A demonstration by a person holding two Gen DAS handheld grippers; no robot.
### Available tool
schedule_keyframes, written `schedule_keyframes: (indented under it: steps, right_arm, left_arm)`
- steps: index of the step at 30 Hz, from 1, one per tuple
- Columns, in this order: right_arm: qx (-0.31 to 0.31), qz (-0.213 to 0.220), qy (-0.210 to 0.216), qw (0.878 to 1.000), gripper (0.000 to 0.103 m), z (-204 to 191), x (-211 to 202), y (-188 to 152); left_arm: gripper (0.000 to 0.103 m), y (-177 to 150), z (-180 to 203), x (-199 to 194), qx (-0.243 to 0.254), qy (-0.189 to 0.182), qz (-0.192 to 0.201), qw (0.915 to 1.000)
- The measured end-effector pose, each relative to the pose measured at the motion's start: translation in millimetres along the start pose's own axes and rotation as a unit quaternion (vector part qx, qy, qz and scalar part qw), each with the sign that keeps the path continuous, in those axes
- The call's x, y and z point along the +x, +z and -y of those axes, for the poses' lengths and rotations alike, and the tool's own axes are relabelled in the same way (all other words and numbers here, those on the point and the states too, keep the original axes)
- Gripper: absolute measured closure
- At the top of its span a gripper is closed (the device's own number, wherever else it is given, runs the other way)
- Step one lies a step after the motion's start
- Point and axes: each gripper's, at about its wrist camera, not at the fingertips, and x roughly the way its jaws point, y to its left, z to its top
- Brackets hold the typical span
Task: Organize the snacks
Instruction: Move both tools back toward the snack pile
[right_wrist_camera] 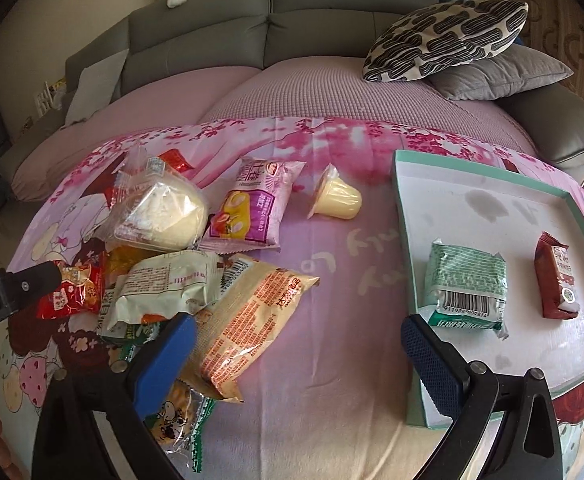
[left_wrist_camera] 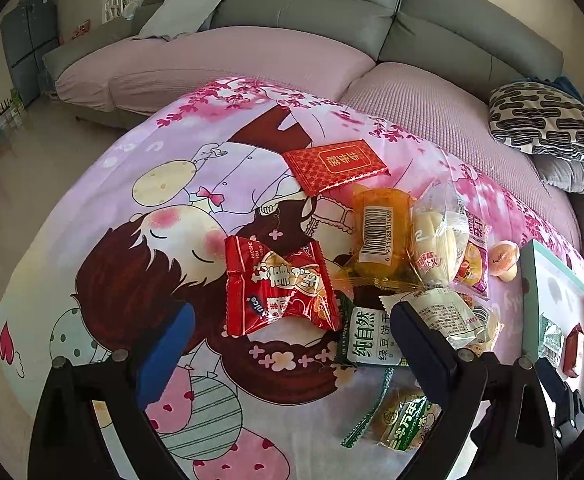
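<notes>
- Jaws of the left gripper point(left_wrist_camera: 292, 344) are standing spread, hovering empty over the red snack packet point(left_wrist_camera: 280, 288), which is lying flat, its crimped ends pointing left and right.
- Jaws of the right gripper point(right_wrist_camera: 297, 344) are likewise gaping, pinching nothing, between the snack pile point(right_wrist_camera: 196, 264) and the teal tray point(right_wrist_camera: 407, 216).
- Inside the tray, a green packet point(right_wrist_camera: 467, 284) and a dark red packet point(right_wrist_camera: 555, 280) are lying apart, long axes running near-to-far.
- Everything is resting on a pink cartoon cloth point(right_wrist_camera: 331, 264) covering the desk.
</notes>
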Motion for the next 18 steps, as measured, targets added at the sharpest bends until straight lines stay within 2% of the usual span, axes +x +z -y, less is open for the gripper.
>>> schedule_keyframes:
  steps: [9,18]
  right_arm:
    - [-0.029,-0.004,-0.006,1.000,0.000,-19.6,9.5,-2.0]
    - [-0.045,-0.002,-0.012,0.999,0.000,-32.1,20.9,-4.3]
  left_arm:
    - [0.005,-1.0,5.9,7.5,0.006,-0.008,-0.010,0.9999]
    - [0.005,-0.4,34.1,11.1,0.038,-0.031,-0.012,0.9987]
